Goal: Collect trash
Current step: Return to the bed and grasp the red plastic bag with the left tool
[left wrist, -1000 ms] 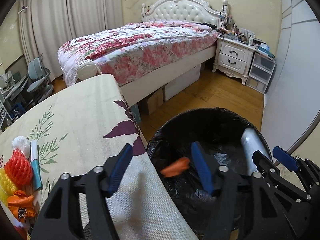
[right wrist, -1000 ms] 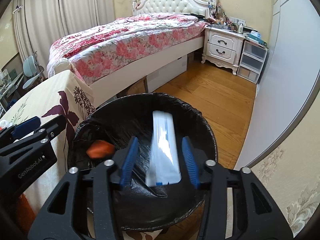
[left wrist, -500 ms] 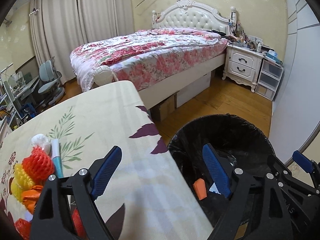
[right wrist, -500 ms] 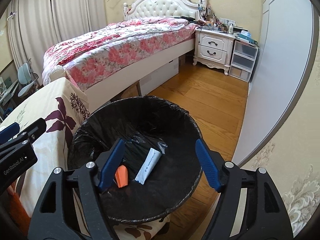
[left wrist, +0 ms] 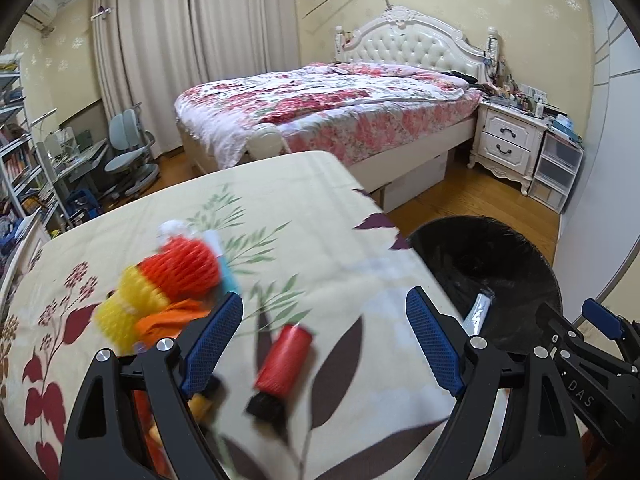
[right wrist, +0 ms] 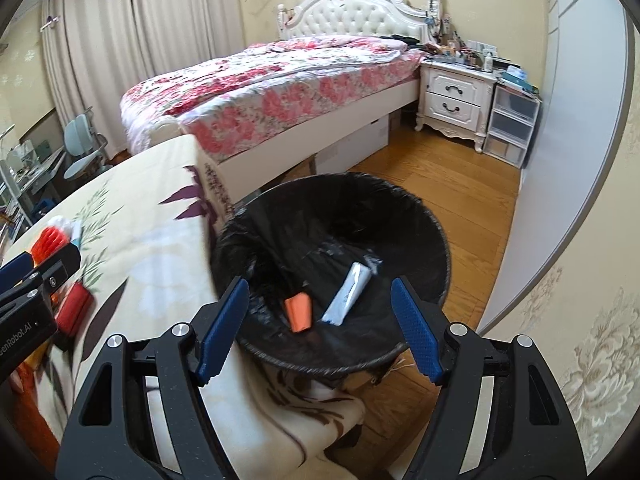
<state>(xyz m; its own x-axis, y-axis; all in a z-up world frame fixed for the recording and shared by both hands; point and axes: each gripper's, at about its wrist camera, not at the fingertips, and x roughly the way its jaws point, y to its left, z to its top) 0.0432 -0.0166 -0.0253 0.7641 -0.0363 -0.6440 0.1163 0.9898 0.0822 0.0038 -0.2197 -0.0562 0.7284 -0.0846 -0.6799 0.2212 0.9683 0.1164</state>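
My left gripper (left wrist: 324, 296) hangs open over the flowered tablecloth (left wrist: 280, 200), holding nothing. A red tube with a black cap (left wrist: 284, 360) lies on the cloth below the gap between its fingers. To the left sit a red foam net (left wrist: 180, 268), a yellow foam net (left wrist: 128, 300), an orange scrap (left wrist: 168, 320) and a white wad (left wrist: 172, 228). My right gripper (right wrist: 320, 284) is open and empty above the black-lined bin (right wrist: 440, 240). Inside the bin lie an orange piece (right wrist: 299, 312) and a white-and-blue tube (right wrist: 348, 294).
The bin (left wrist: 500, 248) stands on the wooden floor against the table's right edge. Beyond are a bed with a flowered quilt (left wrist: 340, 112), a white nightstand (left wrist: 508, 144) and plastic drawers (left wrist: 556, 172). A desk chair (left wrist: 128, 148) and shelves are at far left.
Both grippers opened and the orange piece and the white tube fell into the bin. My left gripper then swung left over the table; the right one drew back and up.
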